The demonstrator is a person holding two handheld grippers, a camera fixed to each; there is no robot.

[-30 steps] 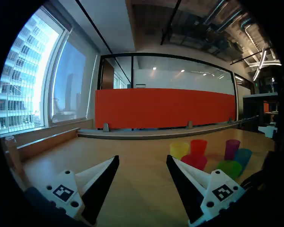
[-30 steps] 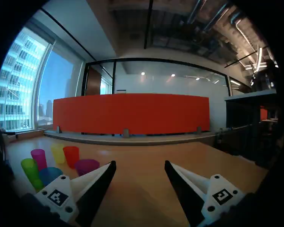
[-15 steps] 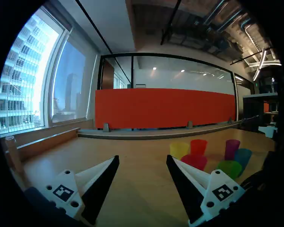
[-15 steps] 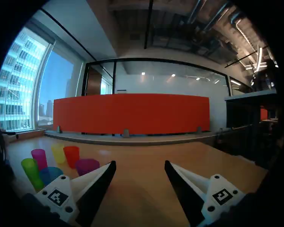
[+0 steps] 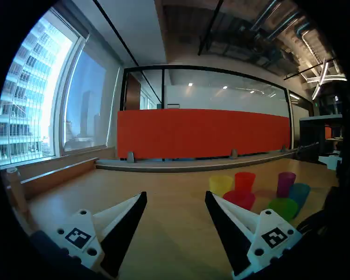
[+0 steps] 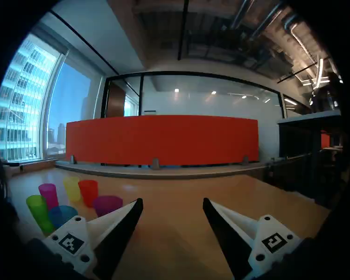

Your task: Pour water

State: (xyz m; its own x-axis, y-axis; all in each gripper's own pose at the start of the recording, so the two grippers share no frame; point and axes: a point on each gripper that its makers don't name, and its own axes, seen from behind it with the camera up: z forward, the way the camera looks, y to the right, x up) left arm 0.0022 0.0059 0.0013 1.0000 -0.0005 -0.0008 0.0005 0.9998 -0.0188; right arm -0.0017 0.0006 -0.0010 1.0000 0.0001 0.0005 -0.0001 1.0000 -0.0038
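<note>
A pale wood bench (image 5: 175, 242) runs far back to a low grey rail (image 5: 184, 164). Behind the rail stands a long orange panel (image 5: 203, 133), with a glass wall (image 5: 221, 93) above it. On the left a tall window (image 5: 30, 98) looks out on towers. Bare pipes (image 5: 268, 28) cross the dark ceiling, and light strips (image 5: 322, 74) hang at the far right.

In the left gripper view a wood ledge (image 5: 58, 169) lines the window side of the bench. The left hand-held gripper (image 5: 175, 195) sits low over the bench with its fingers apart and bare wood between them. The cups (image 5: 259, 191) stand in a close group on the bench, right of its right finger. The yellow cup (image 5: 220, 184) and orange cup (image 5: 244, 180) are at the back, with a low red cup (image 5: 240, 199) in front of them. Further right come a purple cup (image 5: 286, 183), a blue cup (image 5: 299, 192) and, nearest, a green cup (image 5: 282, 207).

In the right gripper view the cups (image 6: 67, 200) stand left of the right hand-held gripper (image 6: 172, 201), the green cup (image 6: 36, 211) farthest left. This gripper's fingers are also apart, over bare bench (image 6: 175, 233). At the right edge the bench ends beside dark shelving (image 6: 305, 154).
</note>
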